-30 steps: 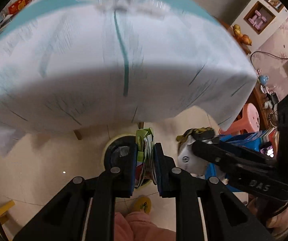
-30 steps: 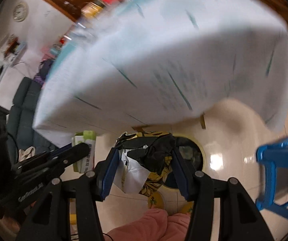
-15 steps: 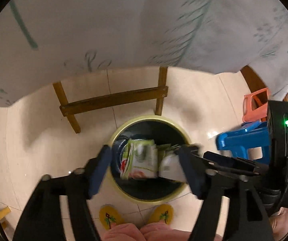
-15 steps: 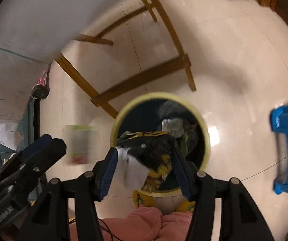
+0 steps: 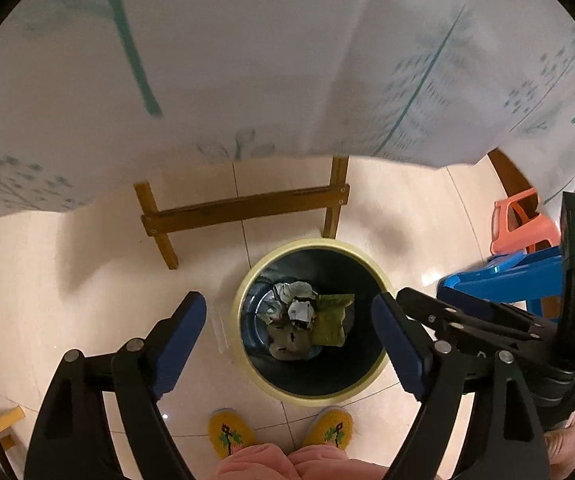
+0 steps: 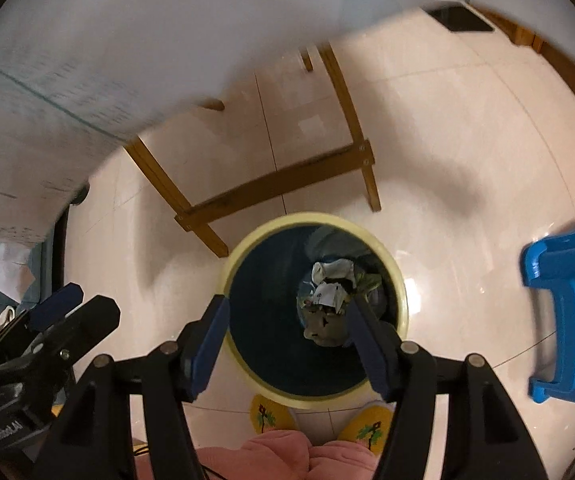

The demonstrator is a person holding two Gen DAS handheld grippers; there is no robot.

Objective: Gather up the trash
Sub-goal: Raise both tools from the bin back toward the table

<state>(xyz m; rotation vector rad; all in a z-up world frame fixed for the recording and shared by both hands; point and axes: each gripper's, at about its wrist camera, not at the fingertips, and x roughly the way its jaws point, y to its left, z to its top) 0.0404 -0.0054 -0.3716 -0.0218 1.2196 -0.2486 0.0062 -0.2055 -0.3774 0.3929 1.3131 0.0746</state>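
Floor: glossy cream tile [image 5: 67,280], under a worktop with a pale printed cloth [image 5: 247,60] and wooden legs [image 5: 243,208].
Bin: round, dark inside, yellow rim [image 5: 271,390], just ahead of the person's slippers [image 5: 229,432].
Trash: crumpled wrappers [image 5: 307,320], no longer in either tool as a second ago, now lying in the bin.
Left tool [image 5: 289,340]: wide, jaws just opened, nothing between.
Right tool [image 6: 287,344]: parted, jaws just opening, empty.
Meaning: this load looks delivered.
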